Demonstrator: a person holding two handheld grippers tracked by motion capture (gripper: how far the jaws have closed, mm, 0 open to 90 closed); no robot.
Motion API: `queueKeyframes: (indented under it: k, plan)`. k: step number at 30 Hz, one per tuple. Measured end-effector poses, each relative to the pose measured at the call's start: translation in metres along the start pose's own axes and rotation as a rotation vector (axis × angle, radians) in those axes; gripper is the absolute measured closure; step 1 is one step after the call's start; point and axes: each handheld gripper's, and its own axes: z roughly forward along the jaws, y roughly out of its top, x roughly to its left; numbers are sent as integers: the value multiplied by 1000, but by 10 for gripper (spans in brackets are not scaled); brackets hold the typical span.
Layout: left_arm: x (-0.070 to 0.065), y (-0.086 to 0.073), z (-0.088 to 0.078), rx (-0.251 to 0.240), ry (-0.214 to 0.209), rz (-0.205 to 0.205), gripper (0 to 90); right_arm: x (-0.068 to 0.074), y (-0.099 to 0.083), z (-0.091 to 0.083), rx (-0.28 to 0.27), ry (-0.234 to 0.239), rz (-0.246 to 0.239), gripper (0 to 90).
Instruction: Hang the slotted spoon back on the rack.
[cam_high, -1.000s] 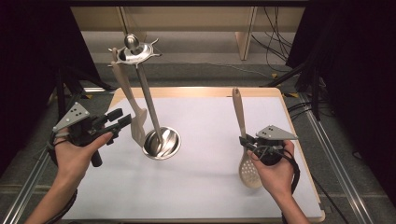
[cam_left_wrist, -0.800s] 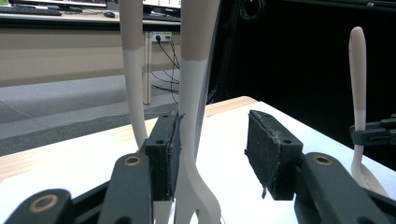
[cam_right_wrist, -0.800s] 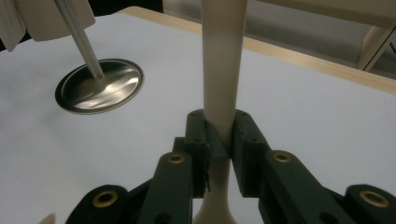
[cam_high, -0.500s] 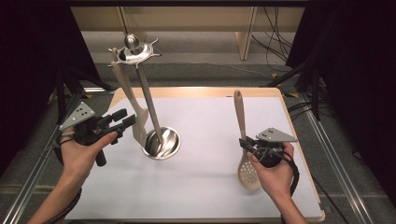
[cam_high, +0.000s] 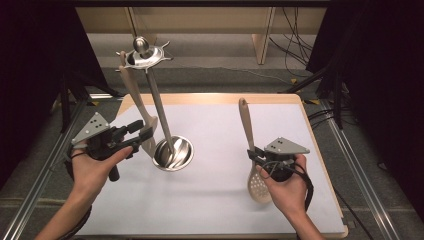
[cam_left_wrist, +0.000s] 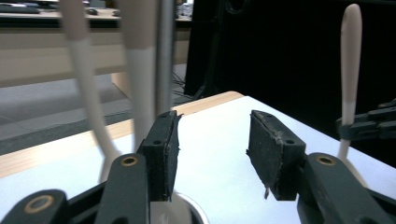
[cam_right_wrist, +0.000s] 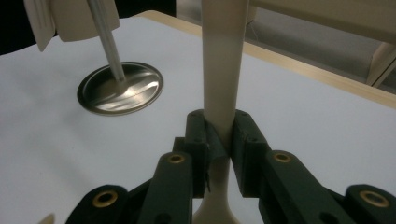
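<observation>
Right gripper (cam_high: 256, 159) pinches beige slotted spoon (cam_high: 259, 186) right of steel utensil stand (cam_high: 172, 152); left gripper (cam_high: 144, 134), jaws just opening, empty. A tilted handle could miss the stand's hook.

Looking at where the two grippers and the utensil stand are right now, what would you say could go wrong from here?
The left gripper, its jaws just opening, sits against the hanging spatula; a nudge might swing it off the utensil stand.

The right gripper pinches only the slotted spoon at its narrow handle, so the spoon may pivot when lifted toward the hooks.
</observation>
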Motion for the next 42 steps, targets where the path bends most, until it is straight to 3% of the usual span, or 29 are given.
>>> queueKeyframes:
  k: [3, 6, 10, 13, 18, 21, 23, 24, 28, 29, 31, 34, 35, 38, 42]
  plan:
    - [-7, 1, 6, 1, -24, 2, 505, 4, 1, 1, -1, 19, -24, 788]
    - [-13, 4, 10, 5, -42, 3, 501, 12, 4, 1, -8, 16, -9, 789]
    - [-23, 7, 16, 2, -63, 9, 500, 19, 11, 1, -24, 34, -26, 789]
    - [-31, 8, 22, 2, -85, 23, 500, 27, 14, 0, -22, 44, -17, 789]
    - [-46, 11, 33, 19, -146, 51, 493, 38, 19, 3, -30, 69, -52, 789]
    - [-54, 14, 39, 21, -164, 56, 489, 46, 23, 4, -35, 85, -62, 789]
    - [-58, 15, 41, 21, -177, 65, 487, 51, 25, 5, -35, 95, -43, 789]
    - [-61, 16, 42, 20, -183, 66, 487, 52, 26, 6, -39, 100, -63, 789]
    - [-68, 17, 48, 25, -203, 77, 486, 58, 29, 11, -59, 107, -37, 789]
    - [-70, 17, 50, 29, -208, 78, 485, 58, 30, 12, -58, 112, -55, 789]
    - [-73, 16, 53, 32, -213, 70, 485, 61, 31, 11, -40, 125, -42, 789]
    - [-76, 15, 57, 38, -220, 76, 485, 63, 33, 15, -61, 133, -92, 789]
    - [-77, 15, 59, 35, -223, 69, 485, 67, 33, 16, -50, 140, -70, 789]
    - [-79, 14, 62, 35, -227, 71, 487, 71, 35, 18, -64, 147, -102, 789]
    - [-80, 15, 62, 38, -231, 76, 492, 74, 36, 18, -49, 163, -79, 788]
